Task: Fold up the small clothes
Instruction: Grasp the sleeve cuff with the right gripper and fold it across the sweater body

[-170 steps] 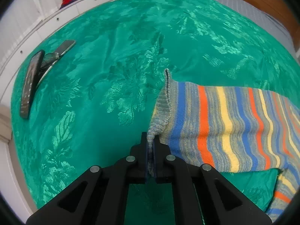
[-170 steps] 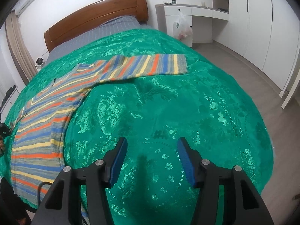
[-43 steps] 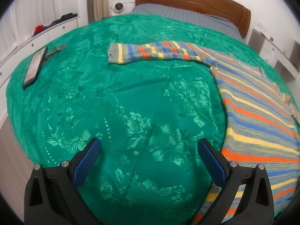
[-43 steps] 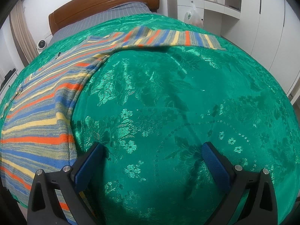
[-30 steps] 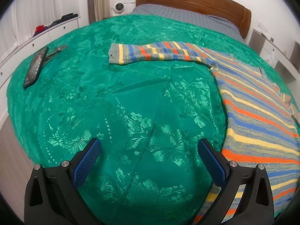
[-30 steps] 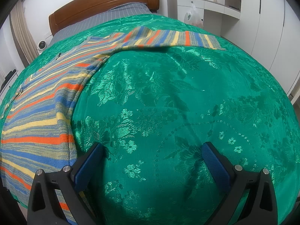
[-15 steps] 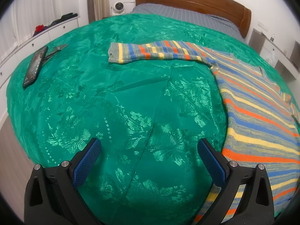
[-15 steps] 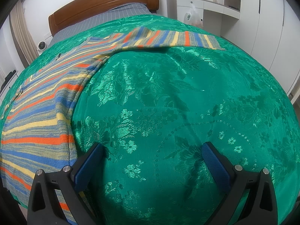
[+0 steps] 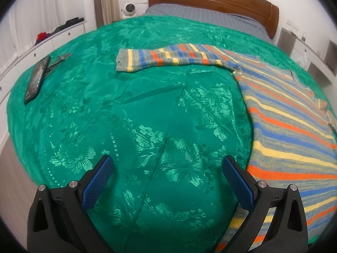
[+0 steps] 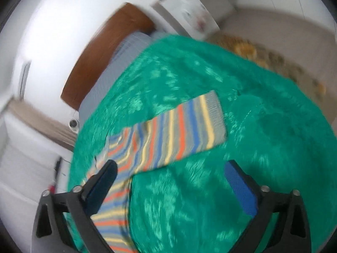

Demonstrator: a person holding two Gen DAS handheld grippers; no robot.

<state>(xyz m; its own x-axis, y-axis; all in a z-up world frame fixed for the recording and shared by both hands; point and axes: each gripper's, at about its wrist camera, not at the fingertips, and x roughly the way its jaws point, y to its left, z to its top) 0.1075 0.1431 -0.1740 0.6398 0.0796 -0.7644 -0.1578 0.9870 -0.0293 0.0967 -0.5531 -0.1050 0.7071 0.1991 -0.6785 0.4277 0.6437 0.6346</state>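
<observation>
The right gripper (image 10: 168,168) has swung toward the striped sweater (image 10: 168,135) sleeve at 12 o'clock, view blurred; both grippers, including the left gripper (image 9: 166,166), gape apart, empty.

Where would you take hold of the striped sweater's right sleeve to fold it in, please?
Probably at the grey cuff of the right sleeve. It lies flat on the green bedspread with its free end pointing away from the sweater, so the open right gripper could come in from beyond that end.
</observation>
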